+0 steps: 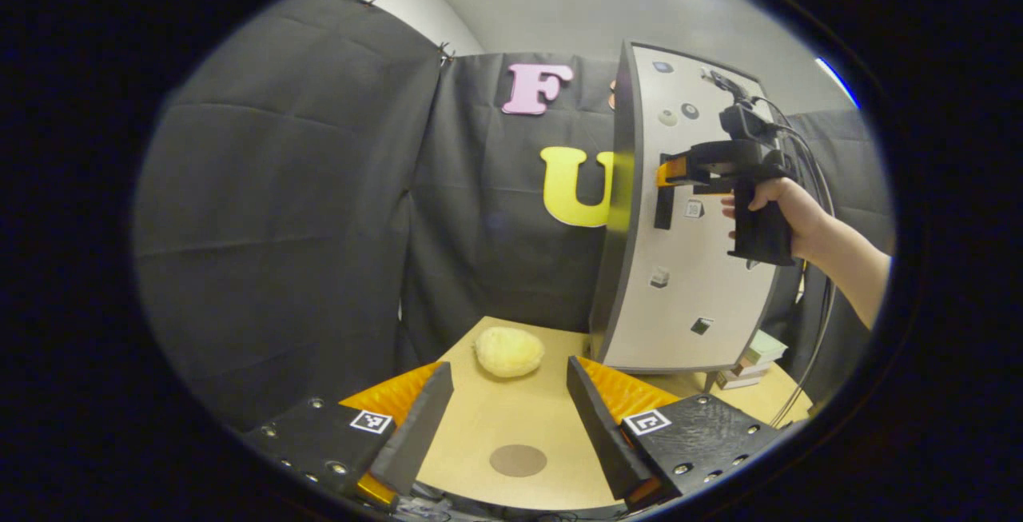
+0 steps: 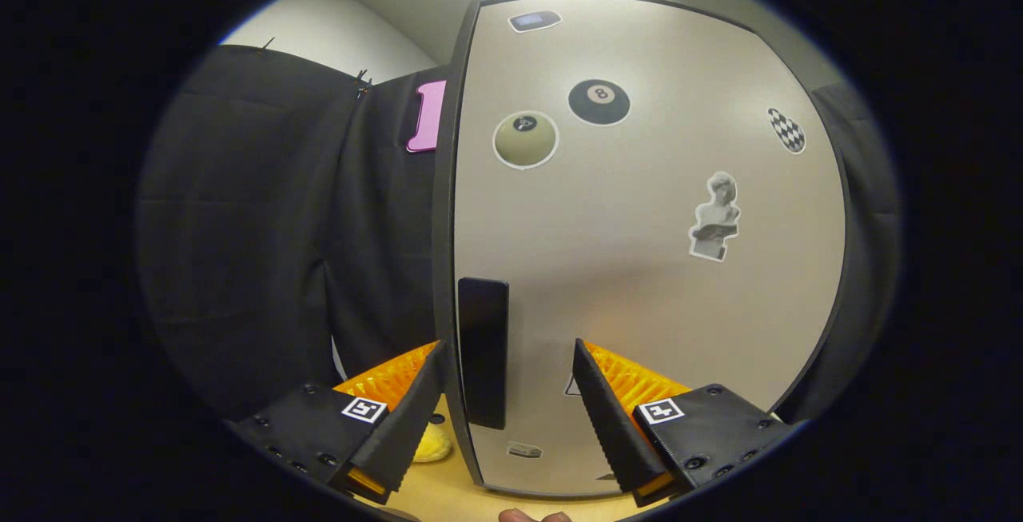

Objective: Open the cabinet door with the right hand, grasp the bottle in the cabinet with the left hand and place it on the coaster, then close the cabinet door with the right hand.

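Both grippers gape wide, holding nothing: the right gripper [image 2: 505, 418] straddles the cabinet door [image 2: 639, 266] handle [image 2: 483, 352], the left gripper [image 1: 510, 418] hangs over the table [image 1: 511, 418].

Sponge [image 1: 509, 351] left of cabinet [image 1: 687, 298]

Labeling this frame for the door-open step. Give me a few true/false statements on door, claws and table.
1. The cabinet door is closed. True.
2. The right claw is open, its fingers either side of the handle. True.
3. The left claw holds a bottle. False: it is open and empty, above the table.
4. The coaster has a bottle on it. False: it is bare.
5. A yellow sponge lies on the table left of the cabinet. True.
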Action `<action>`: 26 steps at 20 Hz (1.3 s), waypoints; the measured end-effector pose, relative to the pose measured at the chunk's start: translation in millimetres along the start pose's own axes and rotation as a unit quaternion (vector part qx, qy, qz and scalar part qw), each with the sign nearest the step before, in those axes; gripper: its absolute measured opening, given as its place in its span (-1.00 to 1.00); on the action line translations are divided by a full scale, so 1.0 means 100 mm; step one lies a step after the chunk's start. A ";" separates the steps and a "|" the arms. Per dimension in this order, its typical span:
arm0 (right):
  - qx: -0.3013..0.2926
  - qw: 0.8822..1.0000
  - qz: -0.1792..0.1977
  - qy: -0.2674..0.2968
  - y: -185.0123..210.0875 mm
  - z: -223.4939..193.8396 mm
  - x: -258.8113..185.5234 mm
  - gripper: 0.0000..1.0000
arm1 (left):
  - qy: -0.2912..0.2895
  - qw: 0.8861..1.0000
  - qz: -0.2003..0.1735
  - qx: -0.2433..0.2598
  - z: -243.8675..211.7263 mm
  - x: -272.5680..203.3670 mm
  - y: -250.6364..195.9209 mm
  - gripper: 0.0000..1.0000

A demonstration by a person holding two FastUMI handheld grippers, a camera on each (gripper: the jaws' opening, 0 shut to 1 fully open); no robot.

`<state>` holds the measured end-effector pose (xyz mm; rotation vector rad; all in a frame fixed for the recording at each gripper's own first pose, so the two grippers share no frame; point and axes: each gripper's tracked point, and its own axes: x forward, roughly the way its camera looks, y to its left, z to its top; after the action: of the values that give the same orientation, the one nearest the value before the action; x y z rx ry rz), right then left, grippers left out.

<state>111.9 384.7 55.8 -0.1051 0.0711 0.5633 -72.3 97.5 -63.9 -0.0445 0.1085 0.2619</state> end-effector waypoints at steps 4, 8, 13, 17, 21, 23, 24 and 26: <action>0.013 1.000 -0.008 0.008 0.08 -0.03 0.12 0.96 | 0.006 1.000 0.013 -0.019 -0.10 0.03 0.14 0.73; -0.001 1.000 -0.015 0.024 0.14 -0.10 0.22 0.72 | 0.016 0.999 0.013 -0.031 -0.18 0.07 0.19 0.78; 0.027 0.998 -0.032 0.041 0.12 -0.15 0.26 -0.29 | 0.015 0.999 0.015 -0.036 -0.21 0.09 0.22 0.73; 0.014 0.999 -0.036 0.037 0.11 -0.16 0.26 -0.36 | 0.015 0.999 0.022 -0.034 -0.24 0.00 0.32 0.79; 0.020 0.999 0.003 0.034 0.13 -0.17 0.24 -0.57 | 0.005 0.998 0.021 -0.058 -0.23 -0.11 0.32 0.78; 0.013 0.999 0.016 0.031 0.13 -0.17 0.20 -0.70 | 0.011 0.998 0.023 -0.057 -0.29 -0.11 0.32 0.73; 0.008 0.999 0.021 0.029 0.14 -0.17 0.18 -0.70 | 0.013 0.998 0.024 -0.055 -0.32 -0.09 0.31 0.73; 0.011 0.999 0.033 0.026 0.15 -0.18 0.10 -0.70 | 0.014 0.998 0.025 -0.052 -0.31 -0.10 0.31 0.79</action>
<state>111.5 400.7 36.1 -0.0957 0.1329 0.6256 -92.6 122.8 -94.5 -0.1494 0.1239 0.3161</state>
